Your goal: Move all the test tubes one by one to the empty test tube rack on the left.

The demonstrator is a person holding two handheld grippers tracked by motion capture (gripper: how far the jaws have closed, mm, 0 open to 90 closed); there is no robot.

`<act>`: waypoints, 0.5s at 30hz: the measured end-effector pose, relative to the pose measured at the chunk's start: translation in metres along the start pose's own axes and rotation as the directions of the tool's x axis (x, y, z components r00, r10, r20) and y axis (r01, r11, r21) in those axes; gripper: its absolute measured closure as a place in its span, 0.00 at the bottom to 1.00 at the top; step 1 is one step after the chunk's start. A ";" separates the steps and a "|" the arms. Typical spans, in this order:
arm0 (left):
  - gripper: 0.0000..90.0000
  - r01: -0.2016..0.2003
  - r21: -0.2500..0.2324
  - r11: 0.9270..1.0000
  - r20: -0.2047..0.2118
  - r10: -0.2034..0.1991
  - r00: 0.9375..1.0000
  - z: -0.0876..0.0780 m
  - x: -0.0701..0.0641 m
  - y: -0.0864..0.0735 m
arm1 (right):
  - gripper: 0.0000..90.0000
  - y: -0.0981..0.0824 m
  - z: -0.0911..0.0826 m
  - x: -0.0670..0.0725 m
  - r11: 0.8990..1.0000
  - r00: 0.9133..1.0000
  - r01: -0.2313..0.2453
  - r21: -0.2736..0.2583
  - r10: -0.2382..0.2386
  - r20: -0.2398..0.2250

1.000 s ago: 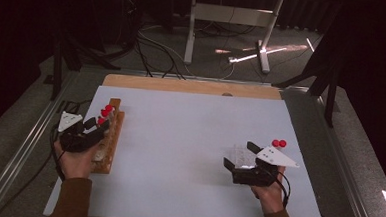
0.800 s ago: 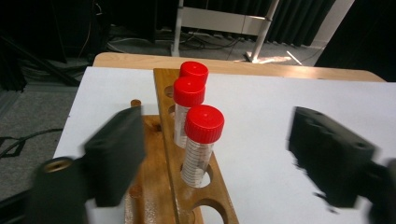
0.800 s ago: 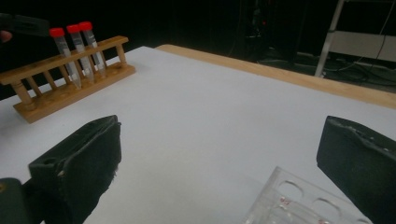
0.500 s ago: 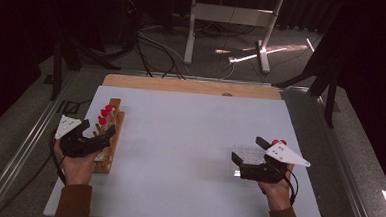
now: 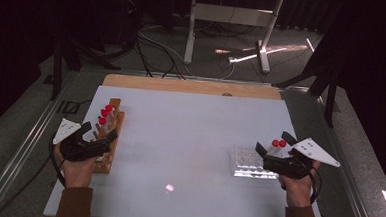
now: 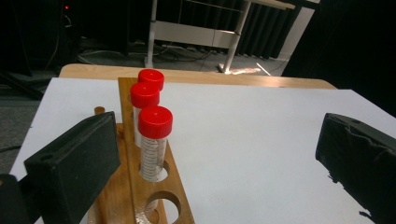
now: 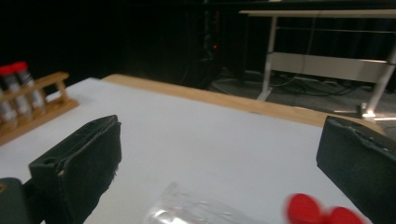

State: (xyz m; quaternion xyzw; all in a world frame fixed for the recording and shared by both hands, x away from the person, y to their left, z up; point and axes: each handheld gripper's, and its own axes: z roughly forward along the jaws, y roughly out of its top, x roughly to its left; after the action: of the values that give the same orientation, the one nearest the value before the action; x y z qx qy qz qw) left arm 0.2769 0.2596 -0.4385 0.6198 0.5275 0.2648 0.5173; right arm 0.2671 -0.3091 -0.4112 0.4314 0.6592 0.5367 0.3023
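Observation:
A wooden rack (image 5: 110,143) at the table's left holds three red-capped tubes (image 5: 104,114) upright. My left gripper (image 5: 100,132) hovers over the rack's near end; its jaws have just been opening and now stand wide. In the left gripper view the nearest tube (image 6: 154,142) stands in its hole between the jaws of the left gripper (image 6: 219,140), closer to the left one and touched by neither. At the right, two red-capped tubes (image 5: 278,143) stand at the far right corner of a clear plastic rack (image 5: 248,165). My right gripper (image 5: 273,144) is open around them, with their blurred red caps (image 7: 317,211) low between its jaws.
The white tabletop (image 5: 189,133) lies bare between the two racks, with a wooden strip (image 5: 192,86) along its far edge. A metal rail (image 5: 24,144) runs down the left side. Beyond the table are floor cables and a desk frame (image 5: 231,15).
The left jaws opened off the nearest tube and drew back a little toward the person. The right gripper moved right and slightly up, so the two red caps now sit between its jaws.

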 end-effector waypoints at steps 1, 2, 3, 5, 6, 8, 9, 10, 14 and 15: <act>0.01 0.002 -0.002 1.000 -0.001 -0.002 1.000 0.000 0.000 0.000 | 0.00 0.000 -0.003 -0.005 1.000 1.000 -0.014 -0.011 0.014 0.000; 0.01 0.001 -0.003 1.000 -0.002 -0.001 1.000 -0.001 0.000 0.000 | 0.00 0.001 -0.004 -0.009 1.000 1.000 -0.023 -0.016 0.022 -0.004; 0.01 0.002 -0.005 1.000 -0.001 -0.002 1.000 -0.001 0.000 0.001 | 0.00 0.000 -0.006 -0.015 0.999 1.000 -0.030 -0.013 0.030 0.004; 0.01 -0.002 -0.007 1.000 -0.002 0.002 1.000 -0.002 0.000 0.001 | 0.00 -0.001 -0.009 -0.023 0.999 0.999 -0.041 -0.010 0.041 0.030; 0.01 -0.003 -0.008 1.000 -0.002 0.003 1.000 -0.002 0.000 0.002 | 0.02 -0.002 -0.010 -0.027 0.999 0.998 -0.051 -0.010 0.051 0.034; 0.01 -0.004 -0.010 1.000 -0.001 0.004 1.000 -0.002 -0.001 0.002 | 0.05 -0.005 -0.012 -0.035 0.998 0.997 -0.057 -0.009 0.058 0.049; 0.01 -0.006 -0.009 1.000 0.000 0.006 1.000 -0.002 -0.001 0.002 | 0.07 -0.007 -0.013 -0.038 0.998 0.997 -0.060 -0.003 0.060 0.051; 0.01 -0.006 -0.008 1.000 0.001 0.006 1.000 -0.002 -0.001 0.002 | 0.09 -0.009 -0.014 -0.041 0.998 0.997 -0.068 0.000 0.068 0.047; 0.01 -0.006 -0.013 1.000 0.001 0.006 1.000 -0.002 -0.001 0.003 | 0.18 -0.018 -0.018 -0.051 0.997 0.996 -0.080 0.014 0.080 0.031; 0.01 -0.006 -0.015 1.000 0.000 0.006 1.000 -0.002 -0.001 0.003 | 0.22 -0.021 -0.020 -0.055 0.995 0.995 -0.101 0.015 0.101 0.011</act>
State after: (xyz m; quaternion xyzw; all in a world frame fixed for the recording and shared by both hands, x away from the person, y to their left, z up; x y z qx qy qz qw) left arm 0.2757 0.2599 -0.4344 0.6176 0.5236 0.2703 0.5209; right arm 0.2692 -0.3678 -0.4301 0.4691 0.6392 0.5439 0.2749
